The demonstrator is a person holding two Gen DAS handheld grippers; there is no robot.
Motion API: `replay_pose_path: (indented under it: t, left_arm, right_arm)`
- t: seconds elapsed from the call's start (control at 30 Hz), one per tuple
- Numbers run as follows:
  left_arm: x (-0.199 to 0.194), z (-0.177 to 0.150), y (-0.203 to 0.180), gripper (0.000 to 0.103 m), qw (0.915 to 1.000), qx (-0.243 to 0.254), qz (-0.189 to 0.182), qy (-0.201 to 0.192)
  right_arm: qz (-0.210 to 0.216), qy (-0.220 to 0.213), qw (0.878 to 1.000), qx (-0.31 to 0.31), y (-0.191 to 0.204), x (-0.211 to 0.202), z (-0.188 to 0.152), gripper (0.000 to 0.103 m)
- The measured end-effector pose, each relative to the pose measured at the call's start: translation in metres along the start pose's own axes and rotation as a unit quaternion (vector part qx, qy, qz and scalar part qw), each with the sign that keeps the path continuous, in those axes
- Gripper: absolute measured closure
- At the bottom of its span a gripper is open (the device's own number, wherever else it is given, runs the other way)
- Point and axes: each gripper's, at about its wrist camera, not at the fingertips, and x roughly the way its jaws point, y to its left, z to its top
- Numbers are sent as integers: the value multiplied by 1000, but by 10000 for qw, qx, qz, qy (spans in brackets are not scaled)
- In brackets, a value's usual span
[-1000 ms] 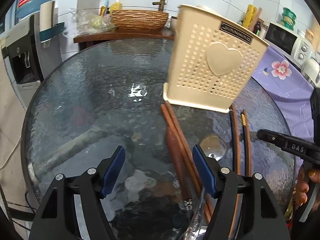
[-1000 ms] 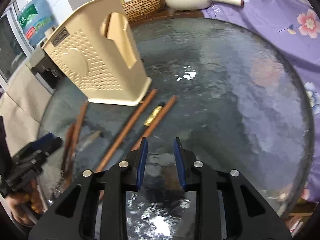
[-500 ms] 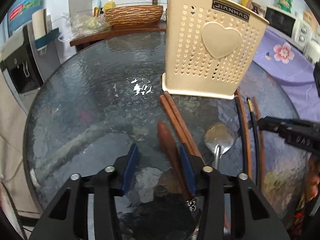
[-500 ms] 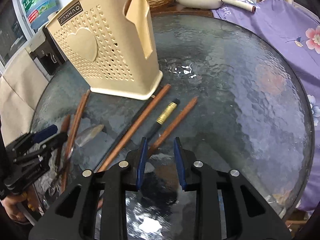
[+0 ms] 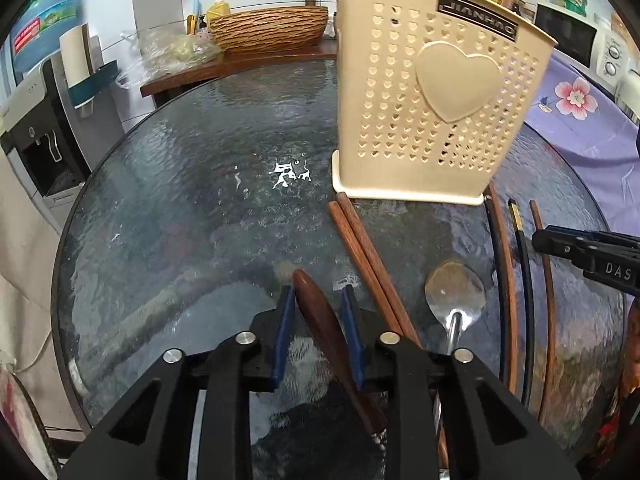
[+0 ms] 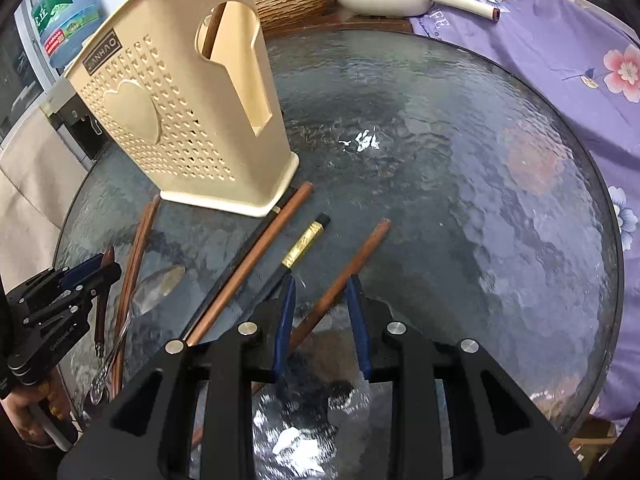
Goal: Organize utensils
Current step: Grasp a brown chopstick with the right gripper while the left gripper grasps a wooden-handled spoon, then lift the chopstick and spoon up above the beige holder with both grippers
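Left gripper (image 5: pixel 318 300) straddles a dark wooden handle (image 5: pixel 320 320) on the glass tabletop (image 5: pixel 180 200), fingers near it, contact unclear. Right gripper (image 6: pixel 322 294) brackets a brown chopstick (image 6: pixel 348 268), gaps both sides. Caddy (image 5: pixel 432 100) stands upright beyond.

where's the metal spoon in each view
Left wrist: spoon lies lower right of centre, bowl pointing toward the holder, right of the paired brown chopsticks.
Right wrist: spoon lies at far left, beside the left gripper.
Shared landmark: cream heart holder.
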Motion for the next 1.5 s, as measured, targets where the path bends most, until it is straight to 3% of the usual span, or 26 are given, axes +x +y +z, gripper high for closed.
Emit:
replay_pose_path:
  t: [0.17,0.4,0.73,1.13,1.5]
  left_arm:
    - [3,3,-5,84,10000,35,12,21]
    - [5,5,-11,86,9999,110,31,11]
    - [6,11,-14,87,10000,63,-59,-6]
    - [0,21,-10,88,9997,-16,-163,-200]
    - [-15,35,15,89,9958,-497,-655,-404]
  right_arm:
    - [-197,12,9998,-53,6,7,10,86]
    - [-329,-34,9993,-169,14,13,15,88]
    - [-33,-78,9998,196,3,12,16,94]
    - [209,-213,9989,374,-8,11,18,95]
    - [540,-685,9957,297,-6,-19,20,95]
